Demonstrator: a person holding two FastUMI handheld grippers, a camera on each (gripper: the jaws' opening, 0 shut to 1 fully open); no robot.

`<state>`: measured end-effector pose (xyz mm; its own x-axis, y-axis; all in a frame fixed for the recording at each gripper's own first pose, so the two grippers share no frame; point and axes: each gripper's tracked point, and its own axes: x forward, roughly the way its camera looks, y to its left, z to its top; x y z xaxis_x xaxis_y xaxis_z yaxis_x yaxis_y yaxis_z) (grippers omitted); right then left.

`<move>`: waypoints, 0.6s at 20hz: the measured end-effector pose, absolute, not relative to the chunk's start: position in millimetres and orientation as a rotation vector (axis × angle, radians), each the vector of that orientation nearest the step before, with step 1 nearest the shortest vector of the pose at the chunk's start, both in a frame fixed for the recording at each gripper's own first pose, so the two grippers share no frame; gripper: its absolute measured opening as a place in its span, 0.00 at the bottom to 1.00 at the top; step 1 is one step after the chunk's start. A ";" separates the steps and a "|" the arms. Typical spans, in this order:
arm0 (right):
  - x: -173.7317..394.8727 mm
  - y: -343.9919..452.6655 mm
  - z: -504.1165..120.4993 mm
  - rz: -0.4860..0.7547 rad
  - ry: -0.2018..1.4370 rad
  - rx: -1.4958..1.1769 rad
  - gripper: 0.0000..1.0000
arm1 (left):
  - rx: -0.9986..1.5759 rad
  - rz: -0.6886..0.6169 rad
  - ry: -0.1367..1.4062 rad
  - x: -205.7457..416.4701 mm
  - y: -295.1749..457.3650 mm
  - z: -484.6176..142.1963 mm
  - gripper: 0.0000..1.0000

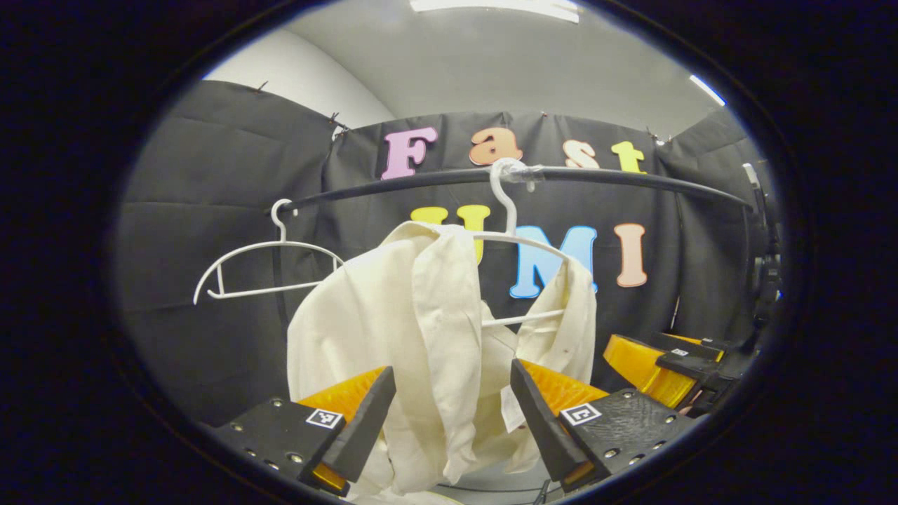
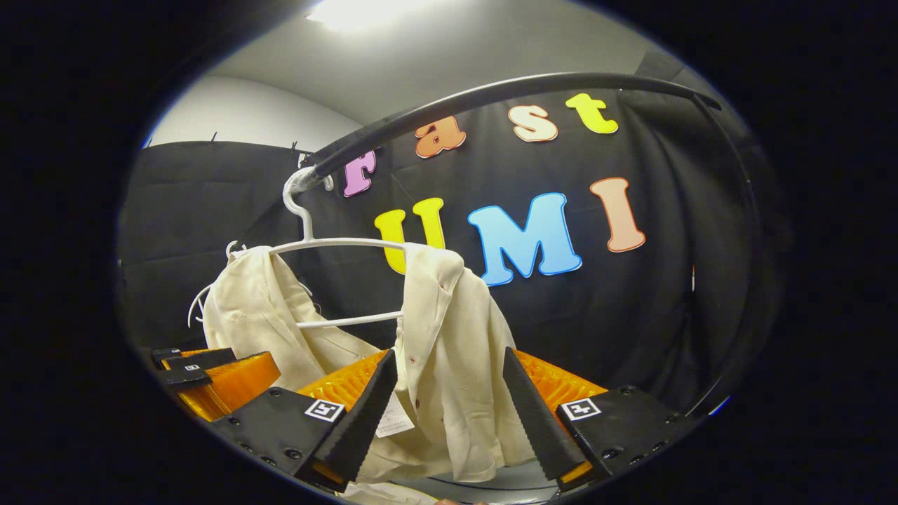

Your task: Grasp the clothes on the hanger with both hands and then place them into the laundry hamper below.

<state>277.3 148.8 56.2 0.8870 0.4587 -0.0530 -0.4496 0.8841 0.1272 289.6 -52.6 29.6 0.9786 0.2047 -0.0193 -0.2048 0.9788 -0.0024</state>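
Observation:
A cream shirt (image 1: 414, 337) hangs on a white hanger (image 1: 523, 242) hooked over a black rail (image 1: 617, 177). My left gripper (image 1: 452, 379) is open, its fingers standing on either side of the shirt's left front panel without pressing it. In the right gripper view the same shirt (image 2: 449, 351) drapes from the hanger (image 2: 337, 244), and my right gripper (image 2: 450, 372) is open around the right front panel. The right gripper (image 1: 666, 361) also shows at the right of the left gripper view; the left gripper (image 2: 210, 375) shows at the lower left of the right gripper view.
An empty white hanger (image 1: 259, 270) hangs further left on the rail. The rail (image 2: 491, 95) curves overhead and down the right side of the right gripper view. Black cloth walls close in behind. A pale surface (image 2: 491, 484) shows below the shirt hem.

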 end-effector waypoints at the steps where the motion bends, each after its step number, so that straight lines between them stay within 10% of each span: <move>1: 284.6 156.5 57.1 0.487 0.086 0.118 0.96 | -0.012 0.223 0.024 294.6 -50.9 27.8 0.93; 12: 340.4 203.7 33.4 0.530 0.125 0.109 0.92 | -0.009 0.369 0.061 325.8 -30.1 21.6 0.99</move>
<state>340.4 203.7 33.4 0.8556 0.5096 -0.0906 -0.4963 0.8574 0.1360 325.8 -30.1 21.6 0.9310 0.3599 -0.0609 -0.3605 0.9328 0.0022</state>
